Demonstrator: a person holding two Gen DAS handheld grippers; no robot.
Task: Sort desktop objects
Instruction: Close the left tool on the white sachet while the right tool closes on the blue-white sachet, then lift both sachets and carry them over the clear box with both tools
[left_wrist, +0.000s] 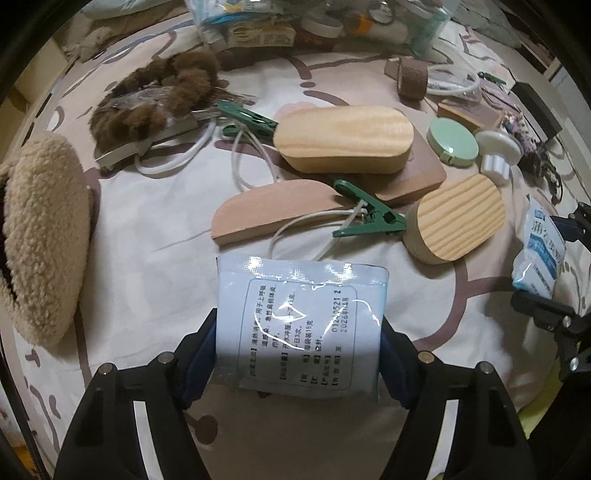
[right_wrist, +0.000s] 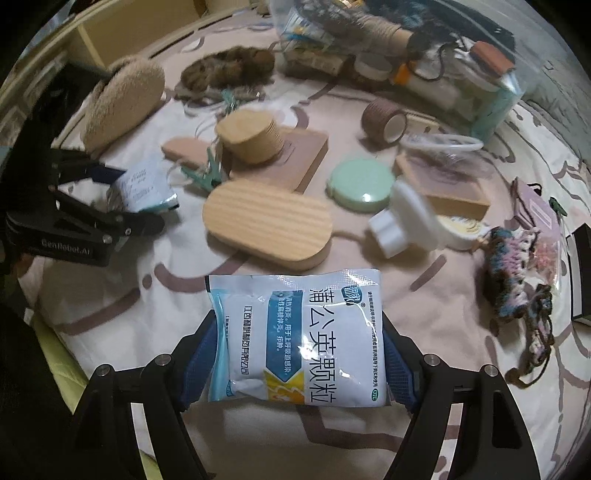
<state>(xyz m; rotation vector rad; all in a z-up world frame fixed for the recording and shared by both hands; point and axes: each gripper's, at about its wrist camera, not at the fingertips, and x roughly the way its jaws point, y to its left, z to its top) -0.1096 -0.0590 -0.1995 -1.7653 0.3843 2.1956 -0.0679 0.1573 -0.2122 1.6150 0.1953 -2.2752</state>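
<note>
My left gripper (left_wrist: 297, 354) is shut on a pale blue medicine sachet (left_wrist: 301, 325), printed back side up, held above the patterned cloth. It also shows at the left of the right wrist view, the left gripper (right_wrist: 122, 199) holding that sachet (right_wrist: 142, 182). My right gripper (right_wrist: 297, 362) is shut on a second white and blue medicine sachet (right_wrist: 299, 332), front side up. In the left wrist view the right gripper (left_wrist: 554, 266) sits at the far right with its sachet (left_wrist: 541, 254).
Two oval pine blocks (left_wrist: 343, 138) (left_wrist: 458, 218), brown wooden boards (left_wrist: 273, 214), green clips (left_wrist: 369, 218), a white cord, a green compact (left_wrist: 452, 142), a white knob (left_wrist: 496, 151), furry items (left_wrist: 155, 96) (left_wrist: 40, 236), a tape roll (right_wrist: 384, 118), crochet pieces (right_wrist: 513, 266) and a clear bin (right_wrist: 406, 48) lie around.
</note>
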